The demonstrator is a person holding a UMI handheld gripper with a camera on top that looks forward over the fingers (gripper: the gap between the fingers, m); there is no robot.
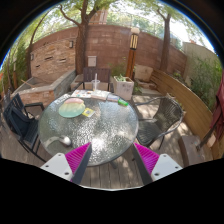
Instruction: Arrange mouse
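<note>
My gripper [111,158] is open and empty. Its magenta pads [76,157] stand wide apart above the wooden deck, just short of a round glass table [95,135]. On the table's far half lie a greenish round plate [71,107], a small pale object [88,113] next to the plate, a clear bottle [96,84] and a green object [123,102]. I cannot make out a mouse among them.
Dark metal chairs stand at the table's left [22,120] and right [160,115]. A wooden bench [188,100] runs along the right. A brick wall [95,50] and trees close the patio behind. Deck boards [112,172] lie between the fingers.
</note>
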